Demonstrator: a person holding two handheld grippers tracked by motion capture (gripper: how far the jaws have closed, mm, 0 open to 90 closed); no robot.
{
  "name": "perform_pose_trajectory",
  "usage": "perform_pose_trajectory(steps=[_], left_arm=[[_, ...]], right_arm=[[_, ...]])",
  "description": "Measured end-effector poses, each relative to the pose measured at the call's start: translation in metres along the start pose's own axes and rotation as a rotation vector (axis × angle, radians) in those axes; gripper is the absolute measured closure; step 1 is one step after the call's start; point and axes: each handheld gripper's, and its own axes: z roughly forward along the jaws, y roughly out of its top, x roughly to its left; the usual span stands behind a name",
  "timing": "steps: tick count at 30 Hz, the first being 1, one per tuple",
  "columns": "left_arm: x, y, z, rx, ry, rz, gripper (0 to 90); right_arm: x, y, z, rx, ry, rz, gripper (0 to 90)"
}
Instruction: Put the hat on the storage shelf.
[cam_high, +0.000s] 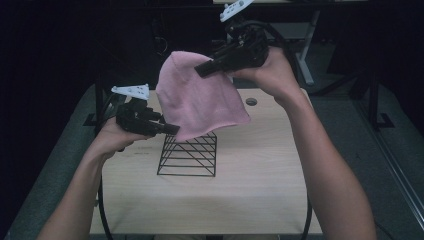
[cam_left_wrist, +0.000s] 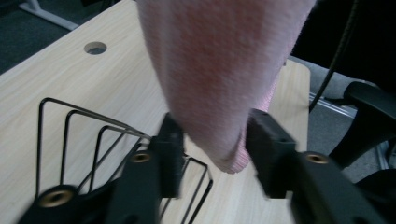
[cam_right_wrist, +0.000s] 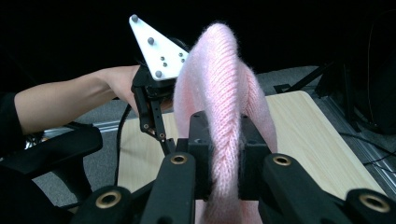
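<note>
Hanging in the air above the black wire rack (cam_high: 188, 154), a pink knitted hat (cam_high: 200, 97) is held up by both tools. The right gripper (cam_high: 204, 69) is clamped on a fold of the hat's upper edge, high over the rack; in the right gripper view the knit is pinched tight between its jaws. The left gripper (cam_high: 172, 130) sits just beside the rack's top left corner, at the hat's lower corner. Its jaws stand apart on either side of the hanging fabric, not squeezing it. The rack stands on the wooden table (cam_high: 250, 190).
</note>
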Motion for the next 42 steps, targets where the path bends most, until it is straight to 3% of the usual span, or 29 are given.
perform_pose_trajectory(steps=[5,12,18,28,42], left_arm=[[0.001,-0.002,-0.003,0.011,0.005,-0.039,74.6],[0.002,-0.006,-0.008,0.047,0.040,-0.063,81.9],[0.001,-0.007,-0.014,0.085,0.104,-0.036,82.1],[0.010,-0.015,-0.025,0.088,0.144,-0.061,82.1],[0.018,-0.024,-0.018,0.142,0.197,-0.070,82.0]], right_arm=[[-0.002,-0.003,0.002,-0.001,-0.001,0.002,79.3],[-0.008,-0.014,0.008,-0.009,0.006,0.036,79.4],[-0.012,-0.020,0.017,-0.013,0.011,0.050,79.4],[-0.017,-0.025,0.031,-0.018,0.026,0.061,79.4],[-0.026,-0.039,0.046,-0.012,0.044,0.091,79.3]])
